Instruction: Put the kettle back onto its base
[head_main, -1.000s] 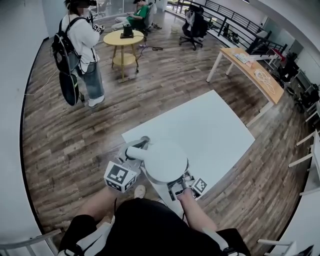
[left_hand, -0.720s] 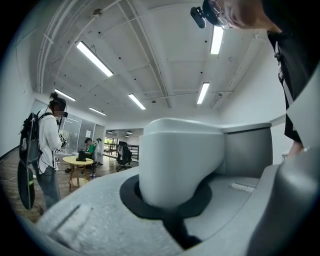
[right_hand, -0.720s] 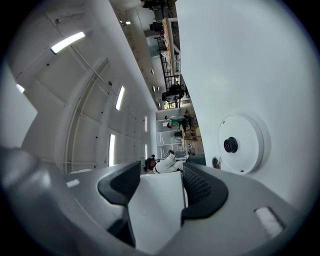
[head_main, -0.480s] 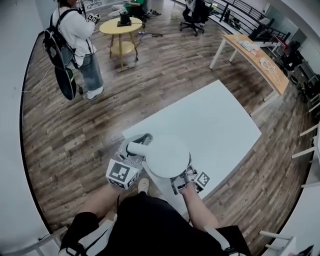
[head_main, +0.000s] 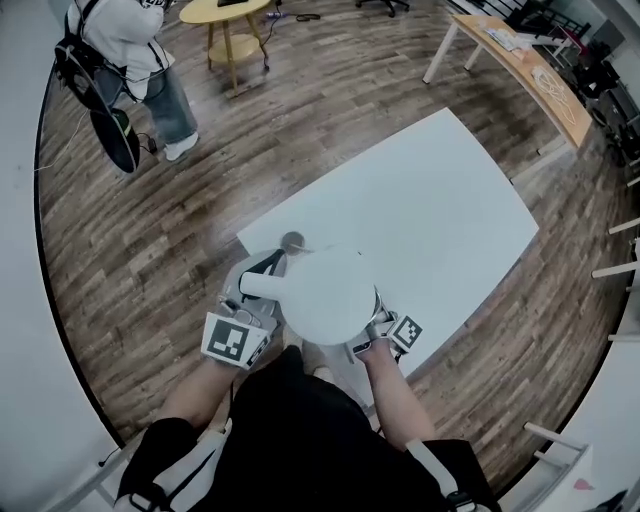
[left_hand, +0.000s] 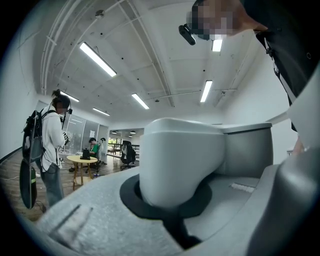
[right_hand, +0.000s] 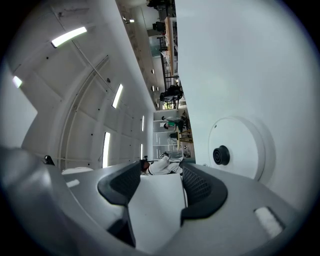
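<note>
Both grippers are clamped on the white, round-bodied plastic kettle (head_main: 330, 295): the left gripper (left_hand: 175, 200) on its thick handle at nine o'clock, the right gripper (right_hand: 160, 187) pinching a flat white part at five o'clock. The kettle hangs over the near corner of the white table (head_main: 430, 190). Its round white base with the black centre plug (right_hand: 240, 145) lies bare just beyond, so lowering and seating it looks like what's left.

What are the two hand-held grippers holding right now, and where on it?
Both hold the white kettle: the left hand-held gripper is clamped on its handle, the right hand-held gripper on a flat white part at the opposite side.
</note>
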